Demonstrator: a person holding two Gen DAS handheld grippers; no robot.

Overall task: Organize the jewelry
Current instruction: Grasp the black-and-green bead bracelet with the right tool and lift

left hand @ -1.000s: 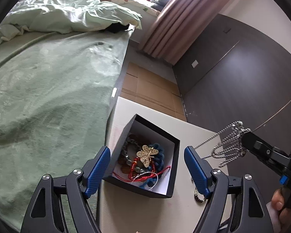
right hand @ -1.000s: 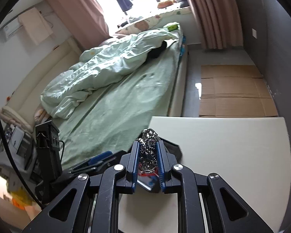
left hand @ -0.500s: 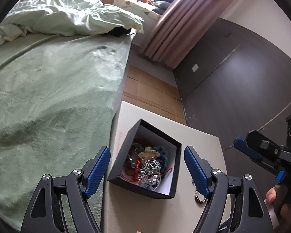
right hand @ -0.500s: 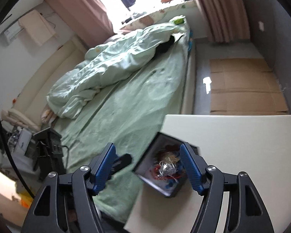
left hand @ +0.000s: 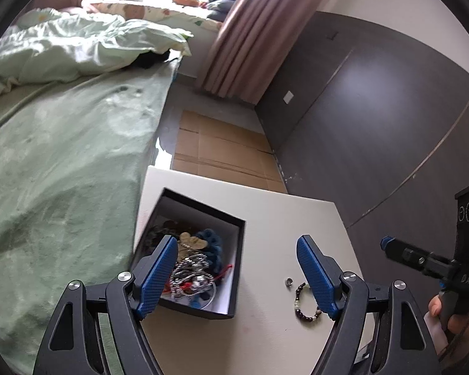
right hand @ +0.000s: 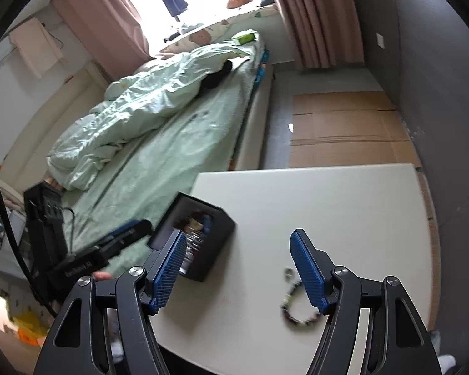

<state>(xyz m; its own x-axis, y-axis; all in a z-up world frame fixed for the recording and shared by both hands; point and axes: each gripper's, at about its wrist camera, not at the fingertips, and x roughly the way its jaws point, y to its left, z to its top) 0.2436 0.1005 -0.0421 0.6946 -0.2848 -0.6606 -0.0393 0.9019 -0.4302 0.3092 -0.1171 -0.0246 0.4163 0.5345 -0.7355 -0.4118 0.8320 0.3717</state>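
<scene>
A black jewelry box [left hand: 234, 234] with a white lining sits on the white table [left hand: 281, 212]. It holds a silver chain necklace [left hand: 190, 268], a gold butterfly piece, blue beads and red cord. A dark beaded bracelet [left hand: 306, 303] and a small silver ring [left hand: 288, 281] lie on the table right of the box. My left gripper [left hand: 237, 275] is open, above the box's right side. My right gripper [right hand: 237, 268] is open and empty, over the table between the box [right hand: 215, 234] and the bracelet [right hand: 297, 309].
A bed with green sheets [left hand: 62, 156] runs along the table's left edge. Cardboard [left hand: 222, 150] covers the floor beyond the table. A dark wall [left hand: 375, 118] stands at the right. The right gripper's body [left hand: 422, 259] shows at the far right.
My right gripper has opened and dropped the silver chain necklace into the box, then drawn back to the right. My left gripper has shifted right, bringing the bracelet and ring into view.
</scene>
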